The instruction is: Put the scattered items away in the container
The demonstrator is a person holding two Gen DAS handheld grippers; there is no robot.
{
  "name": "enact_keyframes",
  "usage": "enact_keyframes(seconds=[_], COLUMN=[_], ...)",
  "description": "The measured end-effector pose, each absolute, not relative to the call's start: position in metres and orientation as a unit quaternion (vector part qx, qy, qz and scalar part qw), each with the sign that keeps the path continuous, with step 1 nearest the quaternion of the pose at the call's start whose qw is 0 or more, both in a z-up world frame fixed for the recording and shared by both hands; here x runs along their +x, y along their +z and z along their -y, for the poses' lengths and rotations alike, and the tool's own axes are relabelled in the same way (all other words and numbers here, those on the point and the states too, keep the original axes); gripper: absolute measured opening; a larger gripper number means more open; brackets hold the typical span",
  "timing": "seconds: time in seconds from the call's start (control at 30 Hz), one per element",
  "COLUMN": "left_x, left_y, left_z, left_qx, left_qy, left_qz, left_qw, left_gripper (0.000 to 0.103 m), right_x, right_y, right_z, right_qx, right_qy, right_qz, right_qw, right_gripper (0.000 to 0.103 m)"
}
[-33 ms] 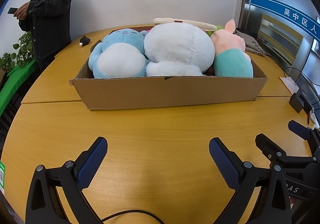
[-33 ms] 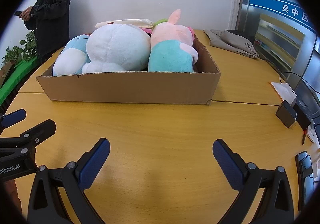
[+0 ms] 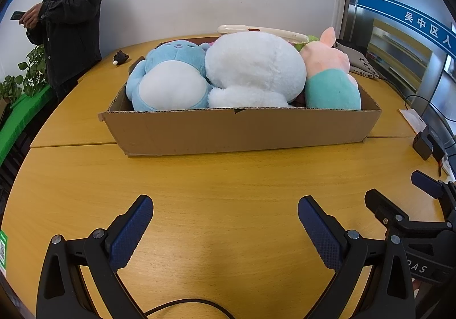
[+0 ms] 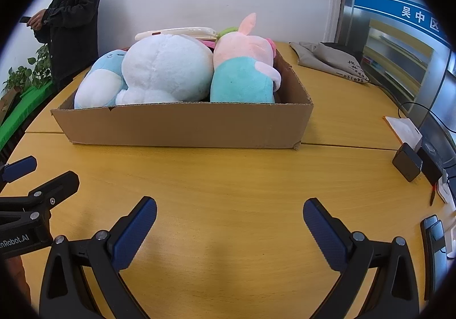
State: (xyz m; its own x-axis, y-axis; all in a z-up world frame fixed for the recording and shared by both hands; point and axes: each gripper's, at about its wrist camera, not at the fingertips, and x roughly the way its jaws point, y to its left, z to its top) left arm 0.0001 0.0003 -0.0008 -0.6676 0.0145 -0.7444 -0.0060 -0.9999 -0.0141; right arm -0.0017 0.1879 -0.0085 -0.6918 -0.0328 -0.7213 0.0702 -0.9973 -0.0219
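A shallow cardboard box (image 3: 242, 131) (image 4: 182, 125) stands on the yellow wooden table. It holds a blue plush (image 3: 168, 77) (image 4: 99, 82), a white plush (image 3: 253, 68) (image 4: 168, 71) and a pink-and-teal plush (image 3: 330, 77) (image 4: 242, 68), with a cream flat item (image 3: 262, 31) on top behind. My left gripper (image 3: 225, 222) is open and empty over bare table in front of the box. My right gripper (image 4: 229, 227) is open and empty, beside the left one.
A small dark item (image 3: 121, 57) lies on the table far left behind the box. A grey cloth bag (image 4: 330, 62) lies at the back right. Black devices and cables (image 4: 410, 165) sit at the right edge. A person (image 3: 68, 20) stands at the far left.
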Motion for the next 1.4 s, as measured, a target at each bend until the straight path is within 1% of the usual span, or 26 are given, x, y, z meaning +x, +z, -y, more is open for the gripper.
enact_keyframes(seconds=[0.23,0.43,0.63,0.83,0.93,1.0,1.13,1.4], left_x=[0.001,0.0,-0.003,-0.002,-0.005,-0.009,-0.014,-0.037], left_y=[-0.005,-0.009,-0.025,-0.06,-0.077,-0.087,-0.091,-0.089], left_z=[-0.002,0.004,0.072,0.159,0.192,0.208,0.23,0.25], left_qx=[-0.407,-0.407,-0.418,-0.455,-0.469,-0.477,-0.467,-0.444], left_qy=[0.913,0.913,0.908,0.89,0.882,0.878,0.881,0.874], left_qz=[0.004,0.005,0.013,0.005,-0.011,-0.021,-0.036,-0.085], left_qw=[0.01,0.016,0.014,0.033,0.031,0.036,0.069,0.176], left_gripper=[0.103,0.103,0.103,0.103,0.103,0.103,0.103,0.103], right_x=[-0.002,-0.002,-0.001,-0.01,-0.015,-0.018,-0.023,-0.035], right_y=[-0.012,-0.013,-0.023,-0.058,-0.076,-0.082,-0.084,-0.087], right_z=[-0.19,-0.199,-0.226,-0.288,-0.32,-0.332,-0.343,-0.351], right_qx=[0.402,0.4,0.408,0.443,0.462,0.469,0.463,0.44], right_qy=[-0.915,-0.915,-0.91,-0.891,-0.881,-0.877,-0.876,-0.869], right_qz=[-0.013,-0.021,-0.042,-0.052,-0.057,-0.061,-0.064,-0.102], right_qw=[0.032,0.036,0.059,0.078,0.079,0.081,0.118,0.202], right_gripper=[0.103,0.103,0.103,0.103,0.103,0.103,0.103,0.103])
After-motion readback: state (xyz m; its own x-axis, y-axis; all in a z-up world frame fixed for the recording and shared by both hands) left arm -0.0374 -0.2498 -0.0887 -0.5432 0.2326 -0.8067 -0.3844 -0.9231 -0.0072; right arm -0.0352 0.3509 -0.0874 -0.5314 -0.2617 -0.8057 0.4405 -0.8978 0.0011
